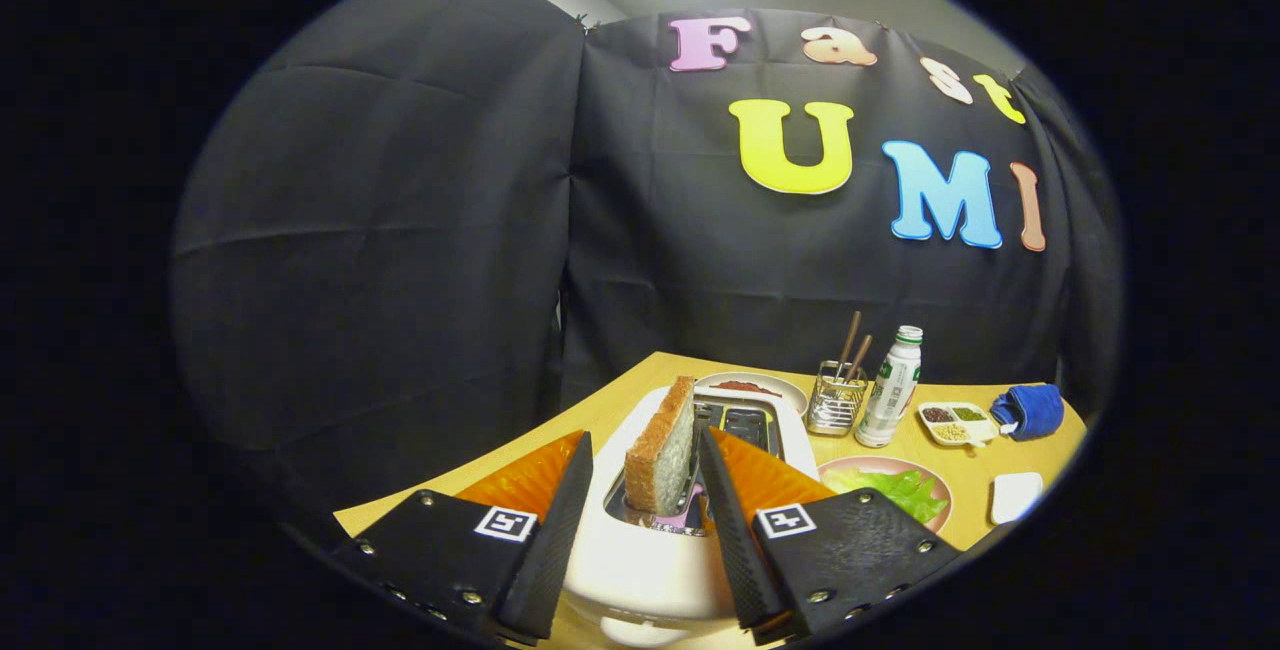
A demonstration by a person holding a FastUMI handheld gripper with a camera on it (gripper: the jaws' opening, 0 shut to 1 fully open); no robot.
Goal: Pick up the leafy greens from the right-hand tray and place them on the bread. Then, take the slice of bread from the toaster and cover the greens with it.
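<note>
White toaster (640, 555) sits on the wooden table (620, 395), and the gripper (640, 475) hangs over it, 2 fingers spread wide, nothing pinched. Between them a bread slice (662, 450) stands upright in the slot, tilted slightly. Just right, leafy greens (895, 490) lie on a pink plate (885, 463). Beyond: utensil holder (836, 400), bottle (890, 390), blue cloth (1030, 410).

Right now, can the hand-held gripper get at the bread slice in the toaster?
Probably yes. The hand-held gripper is open, and the bread slice stands upright out of the toaster slot between its fingers, with nothing blocking either side.
</note>
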